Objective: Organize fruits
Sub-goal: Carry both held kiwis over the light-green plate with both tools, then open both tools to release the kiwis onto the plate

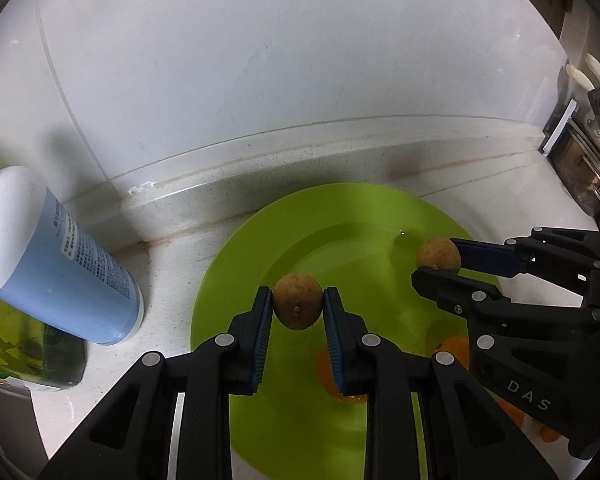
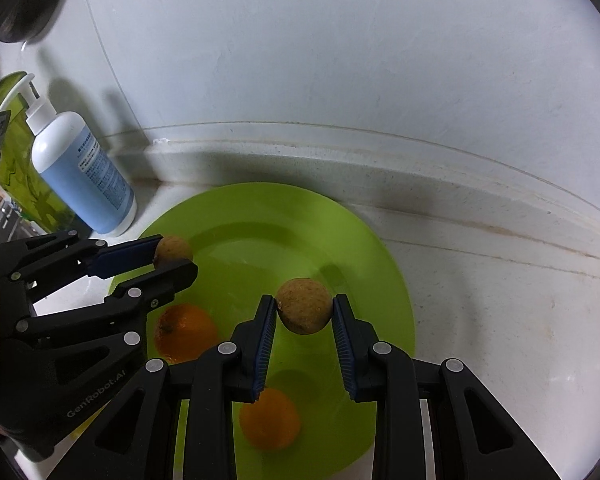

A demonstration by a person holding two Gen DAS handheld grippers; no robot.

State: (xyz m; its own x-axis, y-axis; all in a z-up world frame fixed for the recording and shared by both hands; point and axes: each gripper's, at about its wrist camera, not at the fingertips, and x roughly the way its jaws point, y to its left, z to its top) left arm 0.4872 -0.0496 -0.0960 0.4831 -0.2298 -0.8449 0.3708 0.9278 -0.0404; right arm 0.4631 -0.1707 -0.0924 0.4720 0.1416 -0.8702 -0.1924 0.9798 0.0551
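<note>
Fruits number four in these views: two small brown round ones and two oranges. One brown fruit [image 1: 299,301] sits pinched between the blue pads of the left claw [image 1: 298,304], held above the green plate [image 1: 236,264]. The other brown fruit [image 2: 305,311] is gripped the same way by the right claw [image 2: 305,314], also over the plate. In the left wrist view the right claw [image 1: 440,260] enters from the right side with its fruit [image 1: 438,255] near the plate's far right part; in the right wrist view the left claw [image 2: 174,256] comes in from the left with its fruit [image 2: 174,249] over the plate's left rim.

Below the claws, two oranges lie in the plate [image 2: 392,300]: one [image 2: 185,333] toward the left, partly hidden by the left claw's linkage, and one [image 2: 269,420] nearer the camera, partly behind the right claw's finger.

The single plate rests on the white bench [image 2: 480,300], close to the raised back edge by the wall. Left of the plate, just beside its rim, stands one blue pump bottle [image 2: 86,176] with a white top. Behind that bottle is a translucent green container [image 2: 20,160], only partly seen. At the far right of the left wrist view some dark metal kitchen items [image 1: 580,168] stand on the bench, too cropped to name.
</note>
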